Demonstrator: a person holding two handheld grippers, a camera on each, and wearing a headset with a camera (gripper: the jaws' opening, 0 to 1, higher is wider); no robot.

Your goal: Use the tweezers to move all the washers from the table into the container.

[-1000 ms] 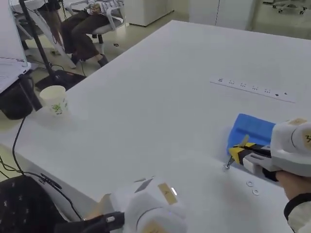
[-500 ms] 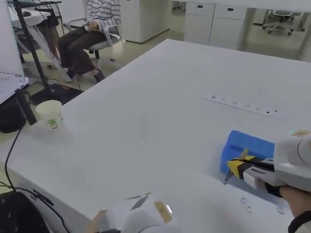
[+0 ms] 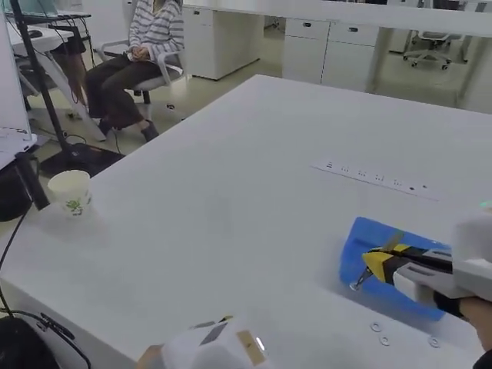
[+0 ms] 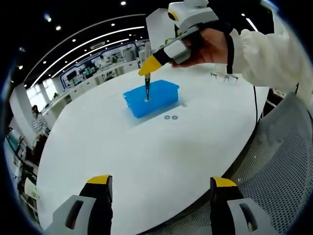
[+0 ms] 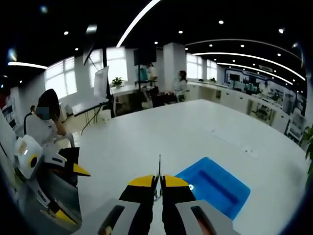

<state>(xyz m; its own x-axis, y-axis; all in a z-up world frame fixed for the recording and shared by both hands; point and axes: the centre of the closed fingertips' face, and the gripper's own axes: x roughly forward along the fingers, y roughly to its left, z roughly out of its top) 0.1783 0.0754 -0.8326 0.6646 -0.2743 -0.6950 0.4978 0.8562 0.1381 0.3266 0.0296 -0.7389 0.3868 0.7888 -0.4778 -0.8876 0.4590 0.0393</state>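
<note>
My right gripper (image 3: 378, 263) is shut on thin metal tweezers (image 3: 360, 280), which point down over the near left part of the blue container (image 3: 369, 234). From the left gripper view the tweezers (image 4: 147, 88) end just above the container (image 4: 164, 93); whether they carry a washer is too small to tell. A few washers (image 3: 380, 333) lie on the white table in front of the container, also visible as washers (image 4: 170, 117). My left gripper (image 4: 159, 183) is open with nothing between its jaws, near the table's front edge.
A paper cup (image 3: 69, 192) stands at the table's left edge. A flush socket strip (image 3: 377, 178) lies beyond the container. Eyeglasses (image 4: 222, 77) rest on the table behind the right hand. A person sits on a chair (image 3: 146, 54) off the far left.
The head camera has tilted up and shifted. The tweezers' tip has moved from just beside the container's left edge to over the container. The left gripper stays low at the front.
</note>
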